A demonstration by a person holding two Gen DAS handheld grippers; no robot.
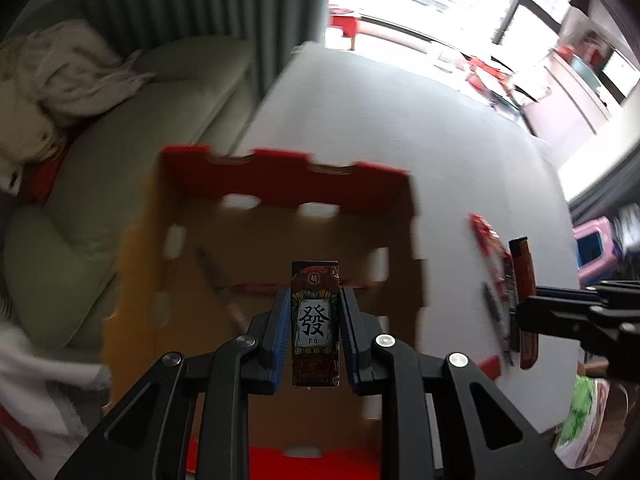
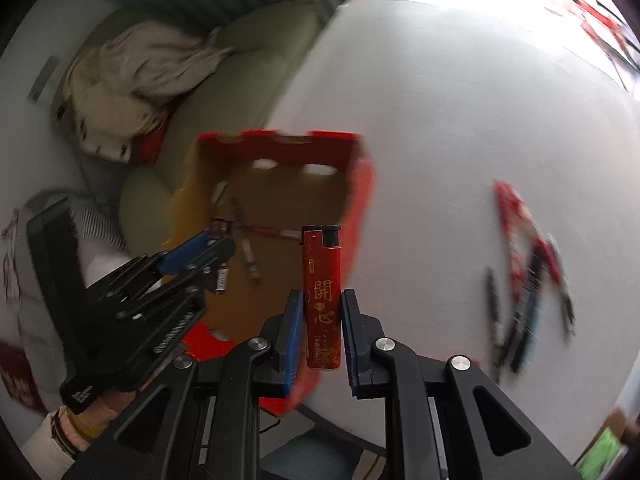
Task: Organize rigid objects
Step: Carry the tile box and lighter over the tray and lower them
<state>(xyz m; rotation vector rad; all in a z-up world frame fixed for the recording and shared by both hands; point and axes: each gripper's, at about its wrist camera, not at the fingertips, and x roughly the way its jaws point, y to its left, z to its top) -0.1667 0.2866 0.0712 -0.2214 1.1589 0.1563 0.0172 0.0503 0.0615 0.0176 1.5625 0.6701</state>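
Note:
My left gripper [image 1: 315,312] is shut on a dark lighter with a mahjong "Fa" tile picture [image 1: 315,322], held above the open cardboard box [image 1: 280,208] with red rims. My right gripper [image 2: 321,312] is shut on a red lighter with gold characters [image 2: 322,300], held over the box's right wall [image 2: 360,200]. The left gripper also shows in the right wrist view [image 2: 216,240], over the box's left side. The right gripper shows at the right edge of the left wrist view [image 1: 524,308]. Several pens [image 2: 250,256] lie on the box floor.
The box stands at the left edge of a white table [image 2: 460,120]. Several red and dark pens and packets [image 2: 528,272] lie on the table to the right. A pale green sofa [image 1: 120,128] with a heap of cloth [image 1: 60,72] is left of the table.

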